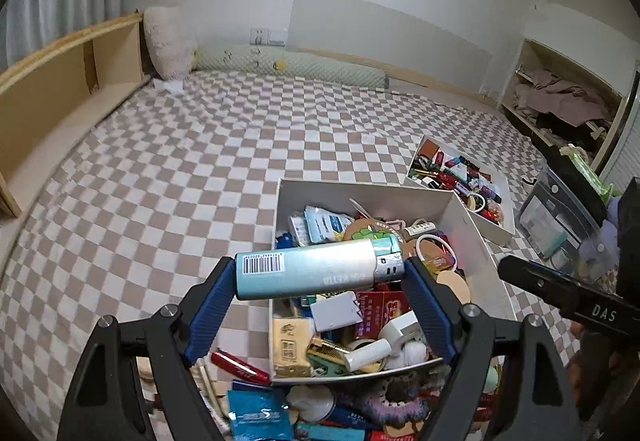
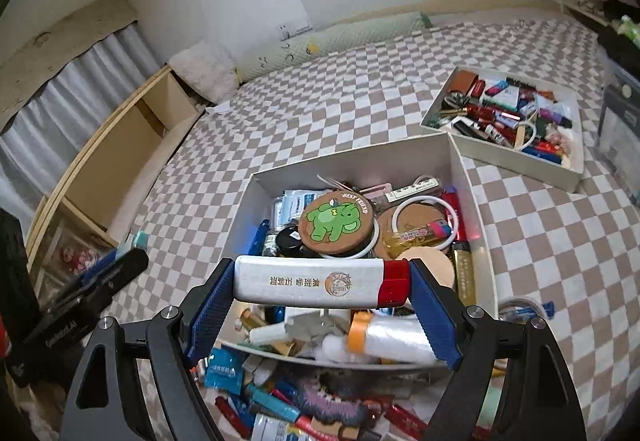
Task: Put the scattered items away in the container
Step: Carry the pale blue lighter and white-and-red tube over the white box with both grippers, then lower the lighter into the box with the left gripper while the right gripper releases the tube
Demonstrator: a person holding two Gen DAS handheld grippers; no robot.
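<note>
Lighters, two: pale blue lighter [image 1: 316, 269] pinched crosswise in left hand-held gripper [image 1: 318, 273], white-and-red lighter [image 2: 320, 283] likewise in right hand-held gripper [image 2: 320, 281], both held over the near white box [image 2: 456, 165] on the bed [image 1: 200, 145], seemingly for dropping in.

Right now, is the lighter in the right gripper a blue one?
No, the lighter clamped lengthwise in the right gripper is white with a red cap; the pale blue lighter is in the left gripper.
</note>
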